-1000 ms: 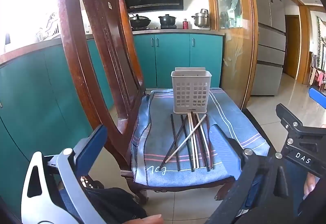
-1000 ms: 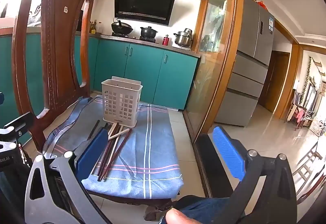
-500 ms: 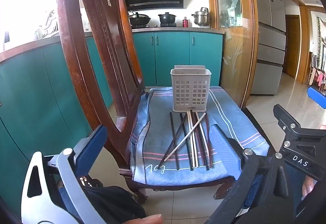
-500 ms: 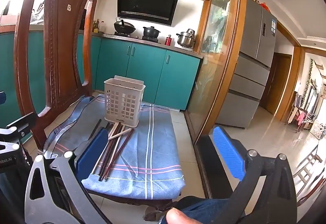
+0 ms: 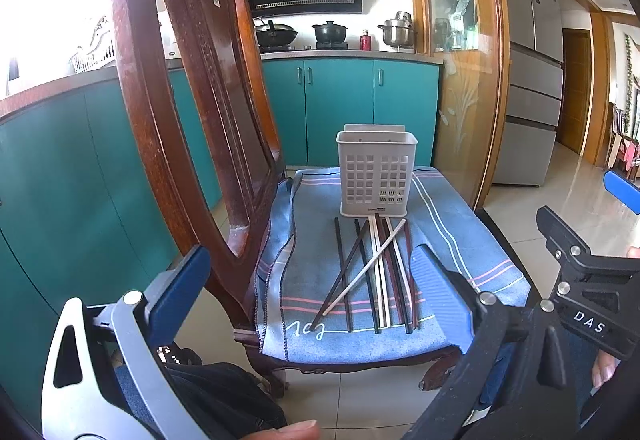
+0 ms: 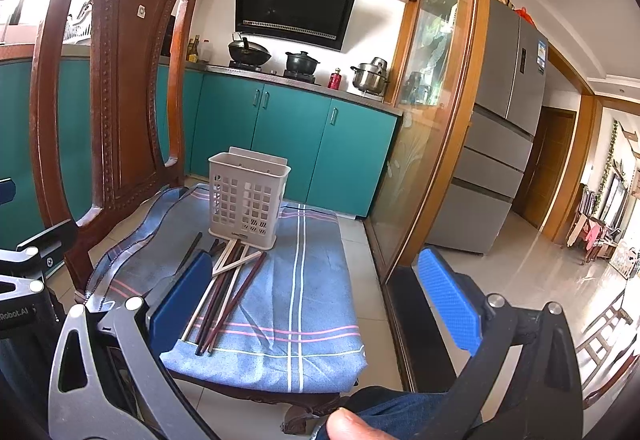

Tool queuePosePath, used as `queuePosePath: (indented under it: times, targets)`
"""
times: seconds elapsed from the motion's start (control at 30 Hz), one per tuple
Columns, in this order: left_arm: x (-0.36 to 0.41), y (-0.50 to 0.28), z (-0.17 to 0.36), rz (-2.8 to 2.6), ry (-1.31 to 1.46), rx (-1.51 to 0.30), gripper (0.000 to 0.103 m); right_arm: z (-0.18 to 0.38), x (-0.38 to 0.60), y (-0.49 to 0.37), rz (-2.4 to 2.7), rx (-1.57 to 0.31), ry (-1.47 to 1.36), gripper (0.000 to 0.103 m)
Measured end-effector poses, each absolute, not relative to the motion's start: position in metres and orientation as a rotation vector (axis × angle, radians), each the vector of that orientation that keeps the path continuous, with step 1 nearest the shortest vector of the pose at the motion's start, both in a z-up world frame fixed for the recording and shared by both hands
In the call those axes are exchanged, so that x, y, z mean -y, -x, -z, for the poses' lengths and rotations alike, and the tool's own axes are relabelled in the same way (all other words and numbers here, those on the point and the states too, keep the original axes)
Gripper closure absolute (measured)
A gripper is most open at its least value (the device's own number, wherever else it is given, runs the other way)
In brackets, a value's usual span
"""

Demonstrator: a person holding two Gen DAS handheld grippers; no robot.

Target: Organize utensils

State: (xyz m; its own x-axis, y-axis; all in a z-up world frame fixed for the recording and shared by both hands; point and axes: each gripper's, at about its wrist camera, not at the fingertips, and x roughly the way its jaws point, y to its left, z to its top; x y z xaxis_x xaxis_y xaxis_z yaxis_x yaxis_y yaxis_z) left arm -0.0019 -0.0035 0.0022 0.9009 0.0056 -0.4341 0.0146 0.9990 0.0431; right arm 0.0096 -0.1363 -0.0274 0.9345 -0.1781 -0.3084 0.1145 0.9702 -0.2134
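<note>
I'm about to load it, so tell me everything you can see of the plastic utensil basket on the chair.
The utensil basket is a pale grey, plastic-looking box standing upright at the far end of the blue striped cloth on the wooden chair. Its front wall is a grid of square holes, with a small dark label near the bottom, and a taller back plate rises behind the open rim. It looks empty. The chopsticks lie against its base.

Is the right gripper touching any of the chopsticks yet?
Apart. The left wrist view shows the chopsticks lying on the cloth with the right gripper off to the side, open, floor between them.
</note>
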Motion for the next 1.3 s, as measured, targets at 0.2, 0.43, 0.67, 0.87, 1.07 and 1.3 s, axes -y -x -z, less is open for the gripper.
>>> queuePosePath:
  times: [0.2, 0.43, 0.67, 0.87, 1.07, 1.3]
  targets:
    - [0.0016, -0.0029, -0.001, 0.01, -0.048, -0.449, 0.003, 0.0262, 0.1355, -0.0103, 0.152, -0.333, 0.194, 0.003]
    - [0.0041, -0.0029, -0.003, 0.011, -0.053, -0.442, 0.003, 0.0262, 0.139, -0.0109, 0.153, -0.33, 0.184, 0.003]
    - [0.0075, -0.0012, -0.0066, 0.006, -0.061, -0.437, 0.003, 0.0255, 0.1425, -0.0105, 0.149, -0.324, 0.174, 0.003]
    - [0.0084, -0.0015, -0.0065, 0.005, -0.06, -0.435, 0.003, 0.0247, 0.144, -0.0092, 0.147, -0.322, 0.172, 0.003]
    - [0.0084, -0.0011, -0.0059, 0.008, -0.062, -0.435, 0.003, 0.0249, 0.144, -0.009, 0.147, -0.322, 0.172, 0.003]
    - [0.0085, -0.001, -0.0061, 0.008, -0.062, -0.434, 0.003, 0.0247, 0.1442, -0.009, 0.146, -0.322, 0.171, 0.003]
